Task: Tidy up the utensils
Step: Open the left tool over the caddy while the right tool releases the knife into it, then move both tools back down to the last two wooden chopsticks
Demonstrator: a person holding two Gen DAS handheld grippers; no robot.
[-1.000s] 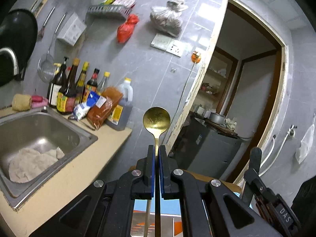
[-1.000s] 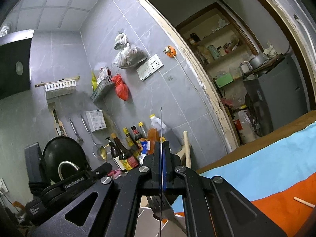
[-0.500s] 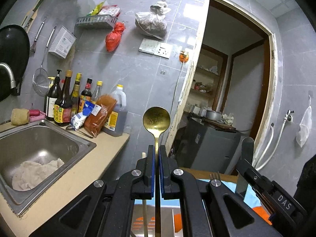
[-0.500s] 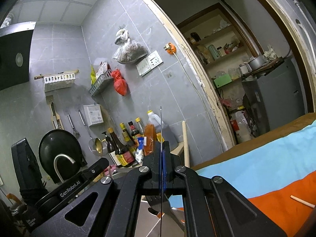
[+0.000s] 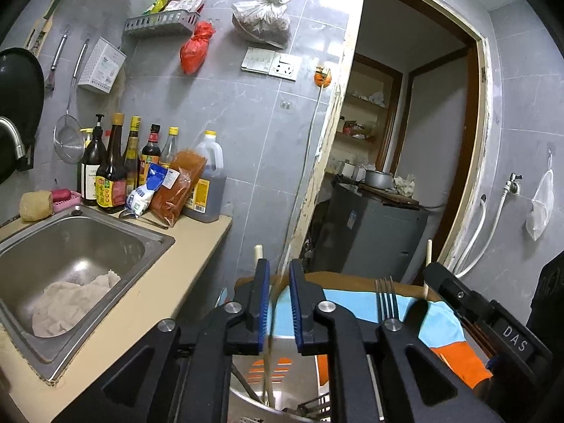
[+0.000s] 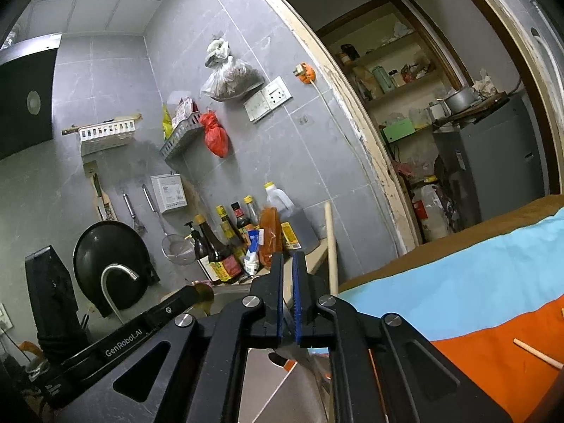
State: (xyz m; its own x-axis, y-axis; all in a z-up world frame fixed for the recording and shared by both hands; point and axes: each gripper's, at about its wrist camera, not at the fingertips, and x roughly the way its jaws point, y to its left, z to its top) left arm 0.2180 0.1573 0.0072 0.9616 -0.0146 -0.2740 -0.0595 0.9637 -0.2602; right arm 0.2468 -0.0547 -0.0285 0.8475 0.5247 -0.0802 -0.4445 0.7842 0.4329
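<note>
Gold spoon (image 5: 270,338): recorded only as a blurred streak, long axis near vertical, passing between the blue pads (image 5: 263,303) of the left gripper (image 5: 279,271). The lower end is lost inside the steel utensil holder (image 5: 253,403) directly beneath. The jaws are spread wide and no pad contact is seen. Judged: spoon released, and a straight upward withdrawal along that axis is called for. A fork (image 5: 386,298) is noted upright just to the right. Right gripper (image 6: 287,264): pads narrowly parted, nothing seen clamped, farther from the spoon.
</note>
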